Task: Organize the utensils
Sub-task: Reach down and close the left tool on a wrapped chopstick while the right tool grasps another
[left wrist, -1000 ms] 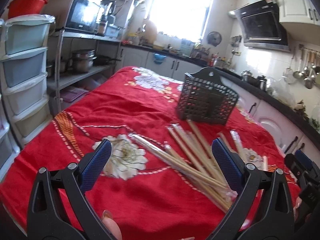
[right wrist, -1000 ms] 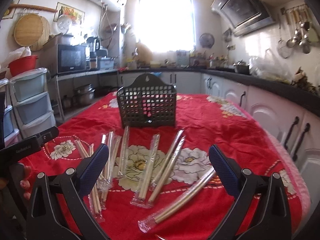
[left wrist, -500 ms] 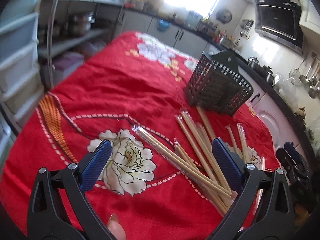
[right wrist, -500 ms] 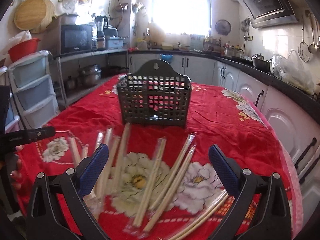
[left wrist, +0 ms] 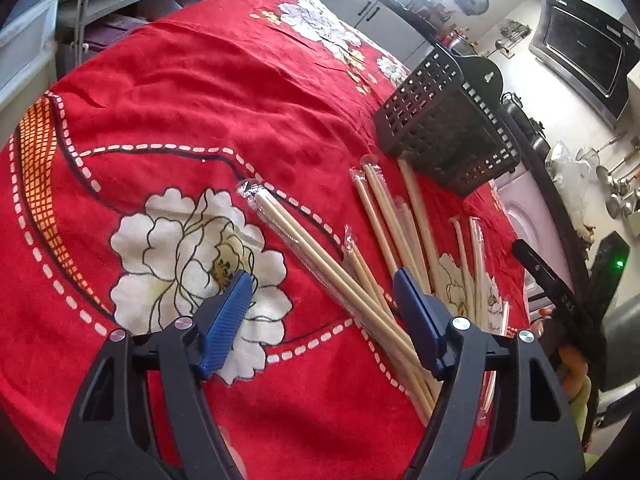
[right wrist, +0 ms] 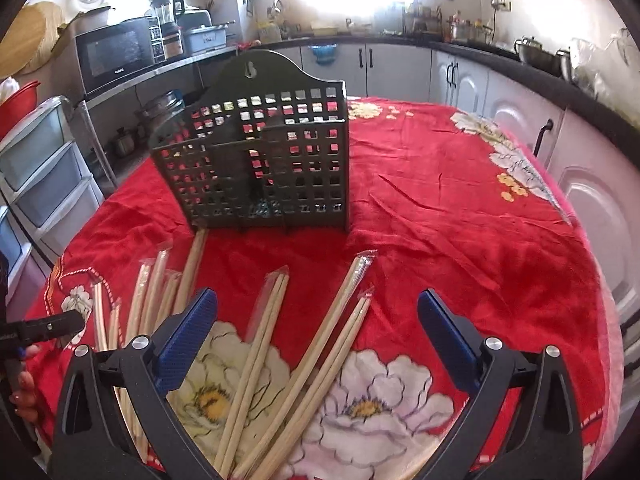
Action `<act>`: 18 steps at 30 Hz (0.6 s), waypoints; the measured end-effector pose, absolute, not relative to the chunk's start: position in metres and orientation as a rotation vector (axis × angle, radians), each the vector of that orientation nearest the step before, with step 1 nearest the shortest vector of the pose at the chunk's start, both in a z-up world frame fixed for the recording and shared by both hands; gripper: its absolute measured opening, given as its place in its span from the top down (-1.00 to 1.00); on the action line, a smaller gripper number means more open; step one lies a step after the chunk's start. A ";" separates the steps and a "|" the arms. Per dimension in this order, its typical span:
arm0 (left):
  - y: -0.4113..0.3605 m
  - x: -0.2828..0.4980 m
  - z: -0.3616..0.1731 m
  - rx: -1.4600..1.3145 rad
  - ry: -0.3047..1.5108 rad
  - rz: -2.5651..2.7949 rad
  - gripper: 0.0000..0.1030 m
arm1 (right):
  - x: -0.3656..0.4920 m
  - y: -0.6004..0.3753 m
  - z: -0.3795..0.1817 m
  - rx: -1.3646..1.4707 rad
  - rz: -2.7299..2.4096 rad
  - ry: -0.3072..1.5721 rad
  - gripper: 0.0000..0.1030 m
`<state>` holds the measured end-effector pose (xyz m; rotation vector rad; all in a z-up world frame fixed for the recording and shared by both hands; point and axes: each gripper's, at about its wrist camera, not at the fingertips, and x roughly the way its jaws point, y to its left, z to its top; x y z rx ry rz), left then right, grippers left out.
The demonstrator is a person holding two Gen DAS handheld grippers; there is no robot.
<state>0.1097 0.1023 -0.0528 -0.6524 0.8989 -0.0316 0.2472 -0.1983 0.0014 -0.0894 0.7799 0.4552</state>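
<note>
Behind the right claw, chopsticks run off-frame.

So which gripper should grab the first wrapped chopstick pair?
Left, probably. The left gripper hangs open with a wrapped pair running between its fingers; the right gripper is open too, facing the basket.
</note>
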 end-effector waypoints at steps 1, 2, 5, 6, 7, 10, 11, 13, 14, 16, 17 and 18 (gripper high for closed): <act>0.104 0.111 -0.053 -0.660 0.902 -0.033 -0.25 | 0.252 -0.198 0.001 -0.086 0.459 0.789 -0.88; 0.105 0.114 -0.053 -0.666 0.904 -0.033 -0.25 | 0.257 -0.198 0.000 -0.078 0.463 0.799 -0.88; 0.109 0.123 -0.054 -0.679 0.909 -0.028 -0.22 | 0.273 -0.199 -0.003 -0.058 0.481 0.836 -0.82; 0.111 0.127 -0.054 -0.685 0.911 -0.023 -0.20 | 0.277 -0.199 -0.004 -0.052 0.482 0.847 -0.74; 0.113 0.131 -0.055 -0.688 0.914 -0.020 -0.17 | 0.281 -0.199 -0.005 -0.045 0.483 0.859 -0.72; 0.115 0.142 -0.054 -0.677 0.918 -0.011 -0.15 | 0.293 -0.199 -0.009 -0.031 0.493 0.899 -0.48; 0.115 0.144 -0.054 -0.672 0.920 -0.009 -0.15 | 0.297 -0.199 -0.011 -0.029 0.498 0.914 -0.45; 0.115 0.150 -0.054 -0.657 0.923 -0.003 -0.15 | 0.304 -0.196 -0.014 -0.027 0.499 0.938 -0.32; 0.114 0.153 -0.053 -0.656 0.922 0.001 -0.15 | 0.307 -0.196 -0.017 -0.020 0.500 0.954 -0.22; 0.113 0.158 -0.053 -0.639 0.924 0.008 -0.15 | 0.314 -0.195 -0.021 -0.003 0.507 0.986 -0.14; 0.114 0.160 -0.053 -0.637 0.924 0.010 -0.15 | 0.318 -0.194 -0.024 0.006 0.504 1.000 -0.13; 0.114 0.162 -0.053 -0.634 0.923 0.011 -0.15 | 0.321 -0.194 -0.025 0.011 0.498 1.011 -0.12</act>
